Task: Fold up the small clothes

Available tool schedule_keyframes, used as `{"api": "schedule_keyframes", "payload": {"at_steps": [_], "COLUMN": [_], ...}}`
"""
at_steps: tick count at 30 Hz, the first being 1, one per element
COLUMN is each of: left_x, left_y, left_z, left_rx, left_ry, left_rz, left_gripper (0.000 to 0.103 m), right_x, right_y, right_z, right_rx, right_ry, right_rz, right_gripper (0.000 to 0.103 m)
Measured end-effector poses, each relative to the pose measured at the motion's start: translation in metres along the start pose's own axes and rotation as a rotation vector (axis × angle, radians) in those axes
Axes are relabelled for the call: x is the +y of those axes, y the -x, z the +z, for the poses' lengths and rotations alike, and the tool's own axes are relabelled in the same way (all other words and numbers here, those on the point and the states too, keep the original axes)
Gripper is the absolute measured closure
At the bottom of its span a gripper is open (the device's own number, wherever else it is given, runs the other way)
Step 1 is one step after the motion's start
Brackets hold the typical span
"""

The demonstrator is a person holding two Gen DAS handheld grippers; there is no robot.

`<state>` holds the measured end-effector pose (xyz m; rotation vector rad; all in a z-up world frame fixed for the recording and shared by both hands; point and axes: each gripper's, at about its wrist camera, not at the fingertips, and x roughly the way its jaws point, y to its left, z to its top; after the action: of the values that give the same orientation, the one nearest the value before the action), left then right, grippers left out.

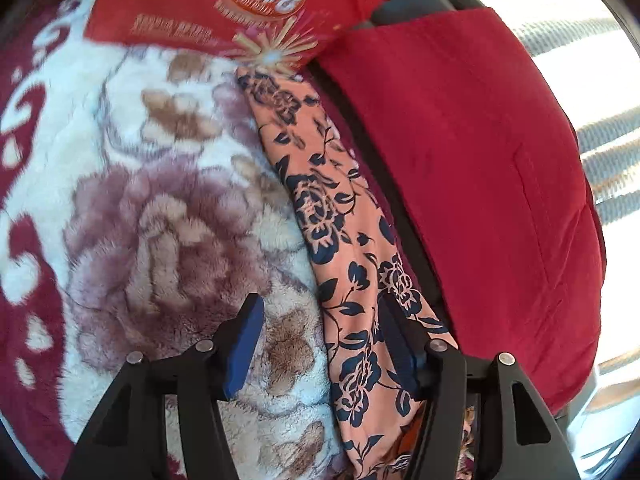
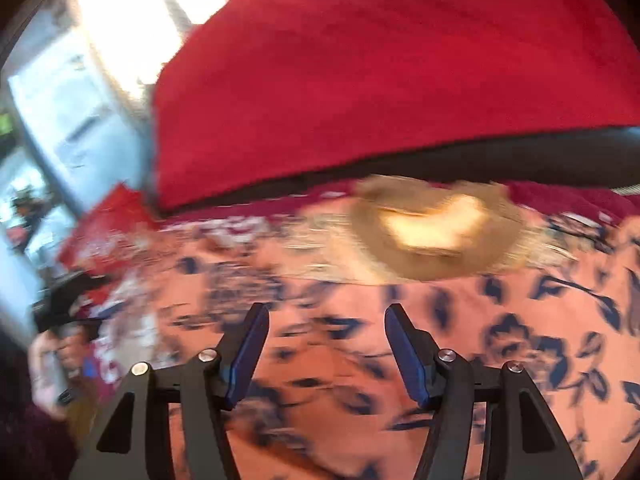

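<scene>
A salmon-pink garment with dark blue flowers (image 1: 344, 248) lies as a long narrow strip on a plush floral blanket (image 1: 160, 216). My left gripper (image 1: 320, 312) is open just above it, its left finger over the blanket and its right finger over the cloth's edge. In the right wrist view the same garment (image 2: 440, 360) spreads wide under my right gripper (image 2: 326, 320), which is open and empty just above it. This view is blurred by motion.
A red pillow (image 1: 472, 184) lies along the garment's right side and fills the top of the right wrist view (image 2: 380, 72). A red printed bag (image 1: 224, 4) sits at the far end. A tan patch of blanket (image 2: 436, 228) shows beyond the garment.
</scene>
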<state>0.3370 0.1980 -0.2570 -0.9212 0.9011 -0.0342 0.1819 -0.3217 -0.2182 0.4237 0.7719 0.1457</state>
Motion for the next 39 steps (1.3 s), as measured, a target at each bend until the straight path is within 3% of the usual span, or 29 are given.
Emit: {"api": "schedule_keyframes", "payload": {"at_steps": [3, 6, 11, 12, 14, 16, 18, 20, 21, 24, 27, 31, 36, 39], "left_x": [-0.004, -0.016, -0.017, -0.016, -0.016, -0.017, -0.02, -0.023, -0.024, -0.034, -0.065, -0.131, -0.213, -0.242], "left_y": [-0.012, -0.029, -0.056, -0.059, -0.062, -0.065, -0.074, -0.082, -0.084, -0.082, -0.064, -0.036, -0.024, -0.037], "left_z": [-0.003, -0.008, -0.004, -0.004, -0.004, -0.003, -0.001, 0.0, 0.0, -0.003, -0.01, -0.042, -0.144, -0.233], "left_rx": [0.032, 0.042, 0.031, 0.03, 0.015, 0.006, -0.003, -0.015, -0.011, -0.032, -0.074, -0.091, 0.017, 0.115], "left_ry": [-0.017, -0.043, 0.014, 0.027, 0.039, 0.05, 0.04, 0.018, 0.008, -0.034, -0.153, -0.389, -0.762, -1.033], "left_rz": [-0.048, -0.108, -0.144, -0.139, -0.138, -0.136, -0.146, -0.152, -0.156, -0.157, -0.197, -0.287, -0.375, -0.342], "left_gripper": [0.043, 0.044, 0.044, 0.044, 0.043, 0.043, 0.045, 0.069, 0.095, 0.093, 0.094, 0.094, 0.094, 0.093], "right_x": [0.02, 0.022, 0.016, 0.009, 0.001, -0.005, -0.008, -0.011, -0.014, -0.033, -0.046, -0.072, -0.106, -0.133], "right_y": [-0.019, -0.042, -0.033, -0.029, -0.024, -0.017, -0.01, -0.002, 0.005, 0.031, 0.049, 0.071, 0.098, 0.123], "right_z": [-0.01, -0.021, -0.02, -0.02, -0.019, -0.018, -0.021, -0.02, -0.019, -0.011, -0.004, 0.005, 0.013, 0.017], "right_rx": [0.078, 0.159, 0.149, 0.16, 0.189, 0.186, 0.171, 0.156, 0.141, 0.071, 0.014, -0.048, -0.136, -0.198], "right_ry": [0.065, 0.094, 0.077, 0.08, 0.081, 0.08, 0.066, 0.06, 0.041, -0.022, -0.07, -0.173, -0.305, -0.385], "right_rz": [0.012, -0.087, -0.081, -0.101, -0.161, -0.207, -0.185, -0.157, -0.145, -0.122, -0.128, -0.152, -0.19, -0.227], "right_gripper": [0.039, 0.04, 0.042, 0.052, 0.059, 0.059, 0.06, 0.059, 0.059, 0.059, 0.059, 0.059, 0.057, 0.057]}}
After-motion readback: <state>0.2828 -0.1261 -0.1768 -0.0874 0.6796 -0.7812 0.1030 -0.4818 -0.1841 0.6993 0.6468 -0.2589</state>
